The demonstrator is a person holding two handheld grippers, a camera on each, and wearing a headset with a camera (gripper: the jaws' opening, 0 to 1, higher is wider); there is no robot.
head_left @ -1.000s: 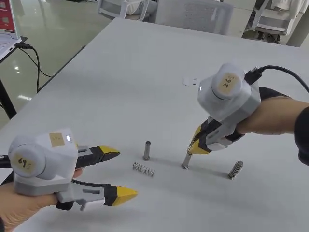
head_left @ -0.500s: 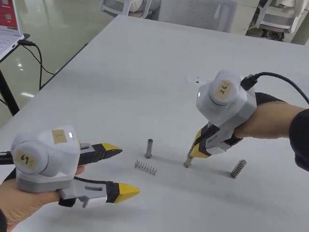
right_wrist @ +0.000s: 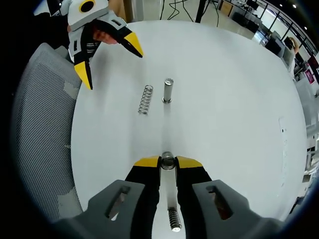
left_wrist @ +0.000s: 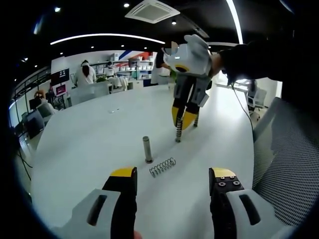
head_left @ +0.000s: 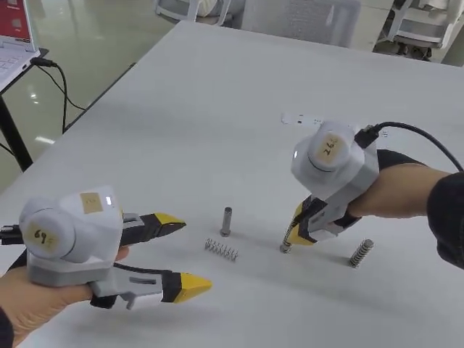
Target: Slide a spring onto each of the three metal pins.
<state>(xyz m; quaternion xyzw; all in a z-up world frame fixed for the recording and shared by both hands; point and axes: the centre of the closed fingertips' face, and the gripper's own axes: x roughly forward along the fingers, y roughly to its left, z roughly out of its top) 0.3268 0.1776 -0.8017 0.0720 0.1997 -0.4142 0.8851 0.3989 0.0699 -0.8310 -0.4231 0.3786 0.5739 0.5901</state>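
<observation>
The white table (head_left: pixel 217 109) stood in an open office. I had the right gripper (right_wrist: pixel 168 160) with jaws clamped on the top of the middle grey steel pin (head_left: pixel 285 246). The left gripper (head_left: pixel 190 253) hung empty, jaws apart, near the loose coiled wire spring (head_left: pixel 221 250), which lay just beside the bare steel pin (head_left: pixel 226 221). A third pin (head_left: pixel 360 253) wore a spring. I judged that sideways pull from the clamp could topple its pin, and a clumsy left approach could roll the spring away.

White table (head_left: pixel 217 109) with pins (head_left: pixel 226 221), springs (head_left: pixel 220 250)
</observation>
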